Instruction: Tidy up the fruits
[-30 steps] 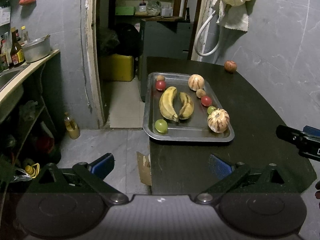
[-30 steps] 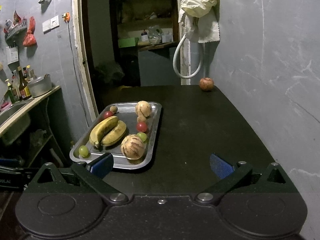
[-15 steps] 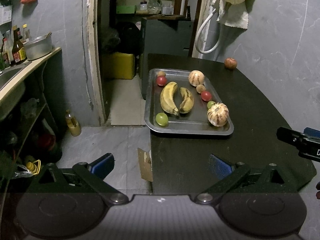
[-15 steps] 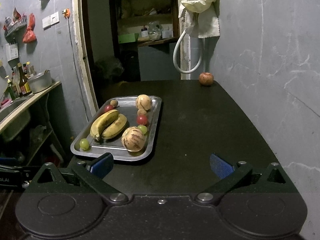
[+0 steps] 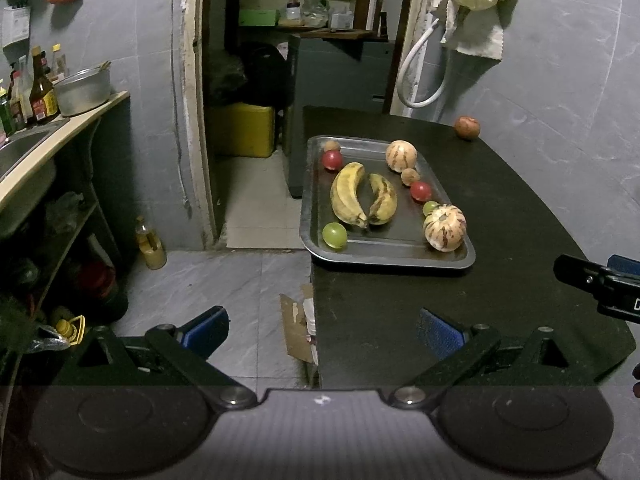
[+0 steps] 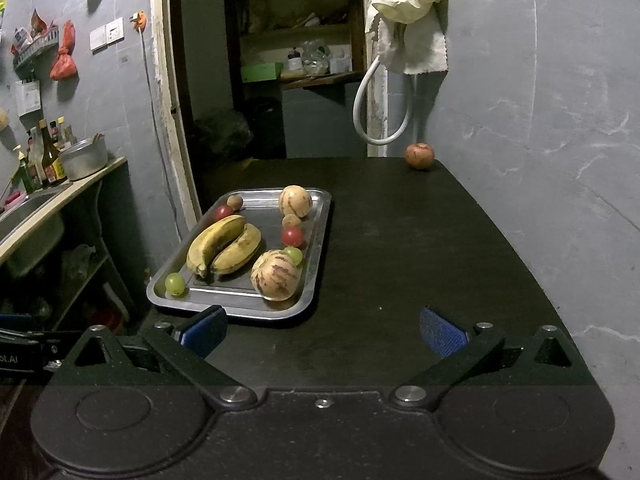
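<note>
On the dark table, both the left gripper and right gripper hover wide and empty, apparently because every fruit but the apple already lies in the tray.

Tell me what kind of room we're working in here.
Most likely a small home kitchen: a counter with a sink, a metal pot and sauce bottles on the left, and a metal tray of fruit on a dark table.
</note>
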`<state>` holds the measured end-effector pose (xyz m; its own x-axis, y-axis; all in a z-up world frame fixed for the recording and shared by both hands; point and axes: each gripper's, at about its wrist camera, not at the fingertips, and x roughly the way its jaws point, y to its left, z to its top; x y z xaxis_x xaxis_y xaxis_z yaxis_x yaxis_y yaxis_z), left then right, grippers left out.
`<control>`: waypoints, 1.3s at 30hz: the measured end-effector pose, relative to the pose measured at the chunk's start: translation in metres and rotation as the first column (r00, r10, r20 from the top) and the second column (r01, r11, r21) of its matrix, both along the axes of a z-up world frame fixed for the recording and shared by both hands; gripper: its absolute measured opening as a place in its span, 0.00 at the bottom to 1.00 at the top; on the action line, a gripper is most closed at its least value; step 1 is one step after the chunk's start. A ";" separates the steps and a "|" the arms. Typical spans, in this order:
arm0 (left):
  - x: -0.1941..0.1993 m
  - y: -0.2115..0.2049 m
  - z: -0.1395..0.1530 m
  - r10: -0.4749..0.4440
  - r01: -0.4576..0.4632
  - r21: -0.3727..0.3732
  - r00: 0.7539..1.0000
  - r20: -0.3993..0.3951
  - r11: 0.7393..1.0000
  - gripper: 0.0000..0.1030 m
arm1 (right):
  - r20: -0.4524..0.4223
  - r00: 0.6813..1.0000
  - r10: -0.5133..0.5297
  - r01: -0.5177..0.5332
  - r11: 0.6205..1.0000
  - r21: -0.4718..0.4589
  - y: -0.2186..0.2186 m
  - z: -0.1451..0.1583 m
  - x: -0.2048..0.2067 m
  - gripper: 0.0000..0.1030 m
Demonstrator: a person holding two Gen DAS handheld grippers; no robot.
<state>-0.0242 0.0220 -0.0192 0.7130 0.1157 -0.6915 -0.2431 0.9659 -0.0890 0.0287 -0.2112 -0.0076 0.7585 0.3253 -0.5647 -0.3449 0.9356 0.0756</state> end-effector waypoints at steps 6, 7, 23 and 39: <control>0.000 0.000 -0.001 0.002 -0.002 0.000 1.000 0.000 1.000 0.99 | 0.001 1.000 -0.002 0.002 1.000 -0.001 0.000 0.000 0.000 0.99; 0.000 0.000 -0.001 0.003 -0.003 0.001 1.000 -0.001 1.000 0.99 | 0.000 1.000 -0.001 0.001 1.000 0.000 0.000 0.000 0.000 0.99; 0.002 -0.003 -0.003 0.001 -0.001 0.001 1.000 -0.004 1.000 0.99 | -0.007 1.000 -0.009 0.009 1.000 -0.001 -0.005 -0.003 0.005 0.99; 0.002 -0.003 -0.003 0.001 -0.001 0.001 1.000 -0.005 1.000 0.99 | -0.010 1.000 -0.006 0.006 1.000 -0.003 -0.005 -0.003 0.005 0.99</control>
